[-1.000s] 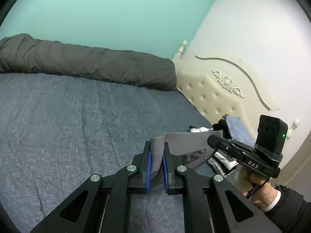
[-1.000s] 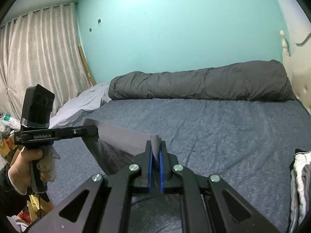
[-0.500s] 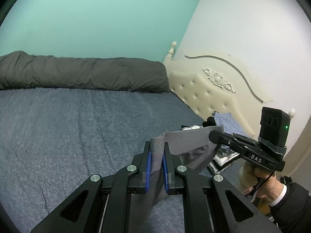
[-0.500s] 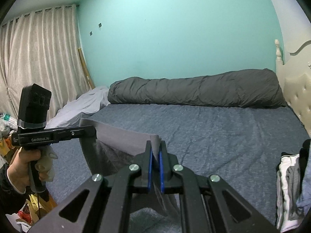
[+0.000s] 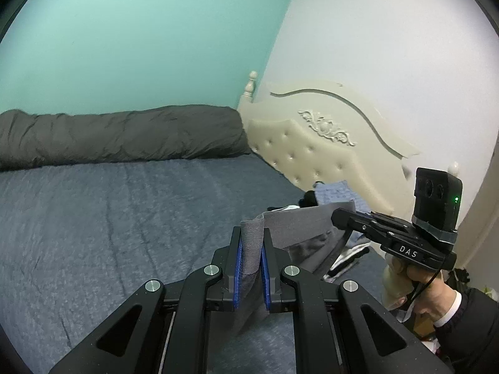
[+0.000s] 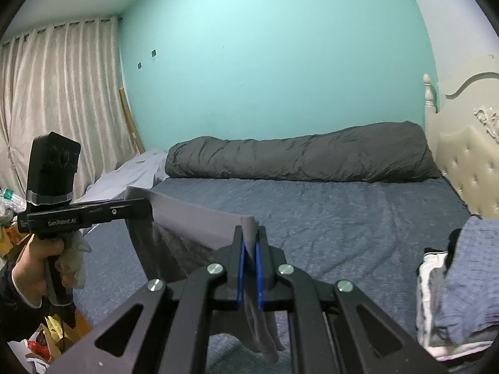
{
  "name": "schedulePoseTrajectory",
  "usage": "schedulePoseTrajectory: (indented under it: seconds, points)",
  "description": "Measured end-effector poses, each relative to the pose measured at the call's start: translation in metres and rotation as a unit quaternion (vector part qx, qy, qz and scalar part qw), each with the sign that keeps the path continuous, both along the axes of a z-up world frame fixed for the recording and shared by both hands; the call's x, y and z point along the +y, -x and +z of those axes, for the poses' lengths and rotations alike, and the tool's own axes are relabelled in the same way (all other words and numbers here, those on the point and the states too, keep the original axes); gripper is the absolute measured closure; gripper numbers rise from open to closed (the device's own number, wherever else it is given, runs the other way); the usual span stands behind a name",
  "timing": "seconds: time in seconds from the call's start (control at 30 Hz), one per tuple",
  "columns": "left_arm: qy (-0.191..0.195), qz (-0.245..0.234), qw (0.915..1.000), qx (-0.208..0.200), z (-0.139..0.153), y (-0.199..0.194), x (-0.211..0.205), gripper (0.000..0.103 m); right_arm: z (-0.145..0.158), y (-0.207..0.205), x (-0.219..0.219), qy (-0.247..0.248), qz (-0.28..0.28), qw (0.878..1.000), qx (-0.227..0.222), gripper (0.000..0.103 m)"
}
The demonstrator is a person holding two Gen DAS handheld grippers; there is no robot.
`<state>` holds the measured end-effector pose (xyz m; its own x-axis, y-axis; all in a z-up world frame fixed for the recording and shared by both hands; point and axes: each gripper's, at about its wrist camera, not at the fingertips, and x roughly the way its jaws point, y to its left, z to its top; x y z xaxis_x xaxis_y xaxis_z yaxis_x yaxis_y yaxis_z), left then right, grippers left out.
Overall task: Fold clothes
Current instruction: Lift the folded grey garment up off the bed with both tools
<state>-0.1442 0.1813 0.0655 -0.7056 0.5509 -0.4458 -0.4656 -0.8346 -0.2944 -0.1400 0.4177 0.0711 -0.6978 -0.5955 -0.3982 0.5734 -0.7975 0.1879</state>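
Left wrist view: the left gripper (image 5: 251, 243) has its blue pads clamped on one top corner of a grey garment (image 5: 299, 226). The cloth's upper edge runs taut to the right, where the right gripper (image 5: 338, 219) pinches the other corner, held by a hand (image 5: 414, 283) in a dark sleeve with a white cuff. The garment hangs in the air above the near part of the bed (image 5: 124, 218), its lower part drooping between the two tools. Beyond it, near the cream headboard (image 5: 315, 152), lies a pile of clothes (image 5: 333, 191), blue and black-and-white. A dark grey rolled duvet (image 5: 124, 140) lies along the far edge of the bed against the teal wall (image 5: 140, 46).

Right wrist view: the right gripper (image 6: 249, 243) is closed on the garment's (image 6: 193, 221) corner, cloth trailing down below the pads. The top edge stretches left to the left gripper (image 6: 146, 210), gripped by the other hand (image 6: 40, 265). Blue bedcover beneath. The clothes pile (image 6: 467, 268) sits at the right. Curtains (image 6: 62, 109) hang at far left, with a pale sheet (image 6: 134, 171) heaped below them beside the duvet's (image 6: 296, 155) left end. Clutter at lower left is too blurred to identify.
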Motion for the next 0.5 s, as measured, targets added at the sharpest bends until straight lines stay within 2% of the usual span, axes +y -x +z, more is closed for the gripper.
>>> schedulePoseTrajectory:
  seconds: [0.23,0.5]
  points:
    - [0.001,-0.030,0.9995,0.011,0.019,-0.006,0.048,0.092,0.018,-0.016,0.052,0.002,-0.027,1.000,0.013,0.098]
    - [0.009,-0.080,0.9965,0.025,0.040,-0.009,0.122,0.092,0.036,-0.038,0.126,-0.003,-0.072,0.997,0.028,0.098]
